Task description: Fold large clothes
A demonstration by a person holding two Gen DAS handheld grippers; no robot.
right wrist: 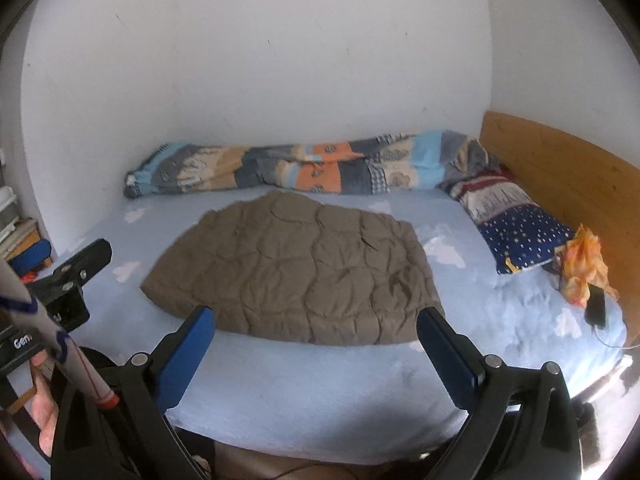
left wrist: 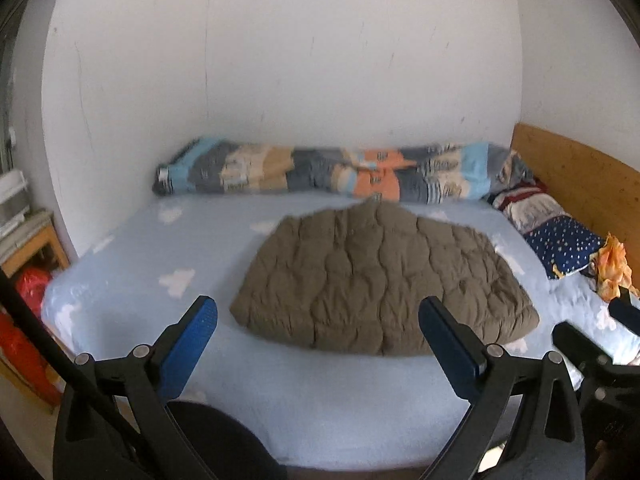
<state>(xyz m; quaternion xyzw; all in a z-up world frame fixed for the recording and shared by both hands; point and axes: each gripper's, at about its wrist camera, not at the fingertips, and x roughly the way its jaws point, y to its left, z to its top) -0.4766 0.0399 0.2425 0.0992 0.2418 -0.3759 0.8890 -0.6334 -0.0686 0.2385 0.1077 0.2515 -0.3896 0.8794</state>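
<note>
A: Where is the jacket (left wrist: 380, 284) now?

B: The brown quilted jacket lies flat on the bed (left wrist: 132, 280), in the middle of the light blue sheet with white clouds. It looks already folded into a compact shape, its near edge towards us. A rolled blanket (left wrist: 320, 172) is at the far side by the wall, and a pillow (left wrist: 560, 240) is at the right.

A: And the two tools?

B: The left hand-held gripper (left wrist: 318, 320) has its jaws spread wide, nothing between them, and it is above the near edge of the jacket, not touching it. The right hand-held gripper (right wrist: 316, 320) is the same: spread, empty, apart from the cloth.

A: How to do the next fold well?

B: I think each one should pinch one near corner, taking all layers together, because the padding is thick and slippery. Then lift both evenly and lay the edge over without dragging.

A: Any writing?

B: Only some white letters, maybe "Gen", on a black part at the left of the right view; the rest I cannot read
</note>
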